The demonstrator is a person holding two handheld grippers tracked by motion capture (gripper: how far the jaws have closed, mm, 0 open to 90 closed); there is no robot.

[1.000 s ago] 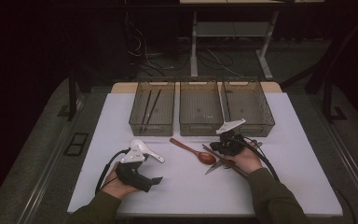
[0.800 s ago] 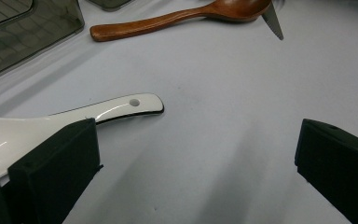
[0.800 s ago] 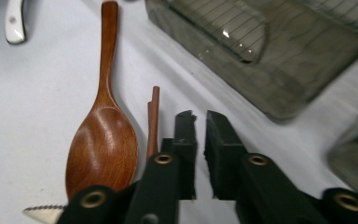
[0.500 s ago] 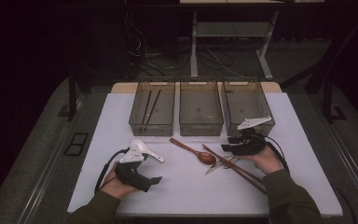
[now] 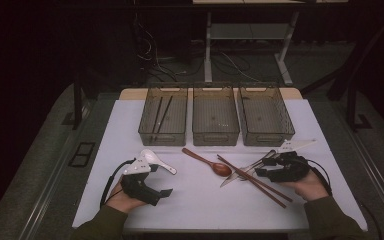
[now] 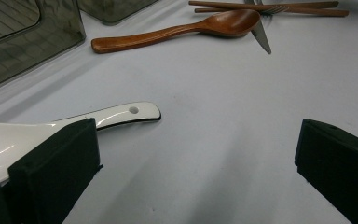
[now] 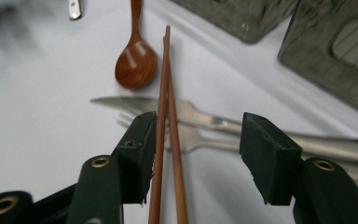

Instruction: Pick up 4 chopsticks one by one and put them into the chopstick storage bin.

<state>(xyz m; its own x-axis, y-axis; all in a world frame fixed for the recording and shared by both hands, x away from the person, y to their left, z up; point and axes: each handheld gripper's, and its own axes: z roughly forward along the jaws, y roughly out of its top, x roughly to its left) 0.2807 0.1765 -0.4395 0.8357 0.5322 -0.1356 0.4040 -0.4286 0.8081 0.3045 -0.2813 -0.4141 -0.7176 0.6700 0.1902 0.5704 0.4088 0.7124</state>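
Now chopsticks [image 7: 167, 140] between spread right claw [image 7: 196, 154] jaws, touching one.

Olive sleeves — black tongs [image 7: 196, 158] with brass-ringed screws, black cables, pale three-cornered plates.

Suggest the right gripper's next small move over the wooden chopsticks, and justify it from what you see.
Probably shut the jaws. The right gripper is open with the chopsticks between its jaws, against one pad, where they cross the knife and fork; closing should grip the pair.
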